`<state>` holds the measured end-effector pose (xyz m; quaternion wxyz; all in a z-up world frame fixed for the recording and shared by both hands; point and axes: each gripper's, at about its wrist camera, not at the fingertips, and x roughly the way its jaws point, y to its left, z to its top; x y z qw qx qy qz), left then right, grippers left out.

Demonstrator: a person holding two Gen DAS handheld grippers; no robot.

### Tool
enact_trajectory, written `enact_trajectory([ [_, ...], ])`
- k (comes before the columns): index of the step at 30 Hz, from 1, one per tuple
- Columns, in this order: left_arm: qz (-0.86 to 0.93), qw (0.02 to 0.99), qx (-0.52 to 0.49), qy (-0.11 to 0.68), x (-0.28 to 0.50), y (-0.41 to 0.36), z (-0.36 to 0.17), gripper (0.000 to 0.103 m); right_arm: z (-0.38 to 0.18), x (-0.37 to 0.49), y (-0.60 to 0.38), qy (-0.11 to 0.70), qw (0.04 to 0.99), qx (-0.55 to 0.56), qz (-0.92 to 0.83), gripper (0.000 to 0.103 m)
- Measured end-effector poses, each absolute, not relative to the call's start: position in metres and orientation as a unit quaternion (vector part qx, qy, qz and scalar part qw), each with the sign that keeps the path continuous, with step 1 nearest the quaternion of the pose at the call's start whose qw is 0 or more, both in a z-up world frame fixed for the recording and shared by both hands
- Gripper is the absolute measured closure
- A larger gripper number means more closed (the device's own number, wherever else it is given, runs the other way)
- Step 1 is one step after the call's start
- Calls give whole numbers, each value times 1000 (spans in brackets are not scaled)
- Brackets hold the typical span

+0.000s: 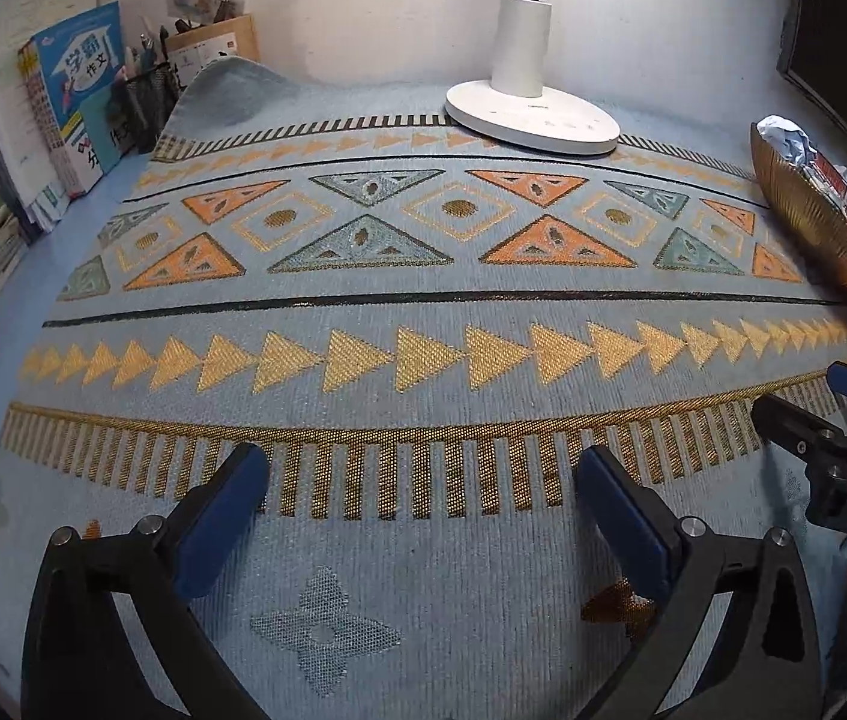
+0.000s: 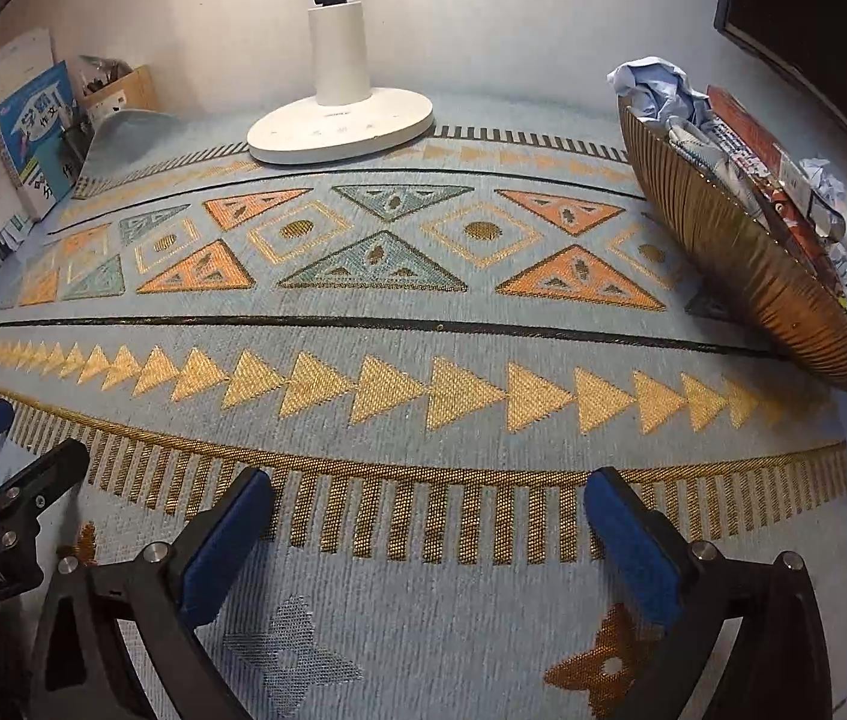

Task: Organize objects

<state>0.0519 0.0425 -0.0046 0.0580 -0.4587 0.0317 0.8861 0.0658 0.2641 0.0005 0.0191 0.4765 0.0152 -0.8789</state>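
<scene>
Ribbed gold oval tray of crumpled papers far right, well apart from right gripper. Left gripper alongside; both spread, empty. White lamp base beyond on patterned blue cloth.

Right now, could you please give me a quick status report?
Left tongs open, empty. Right tongs open, empty. Gold bowl full of clutter, far right. Nothing between tongs and bowl but patterned mat.
</scene>
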Motion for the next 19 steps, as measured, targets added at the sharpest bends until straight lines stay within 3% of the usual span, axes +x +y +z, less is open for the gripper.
enact_trajectory([
  [19, 888, 67, -453, 33, 44, 39, -5, 0, 1, 66, 264, 18, 24, 476, -879, 0],
])
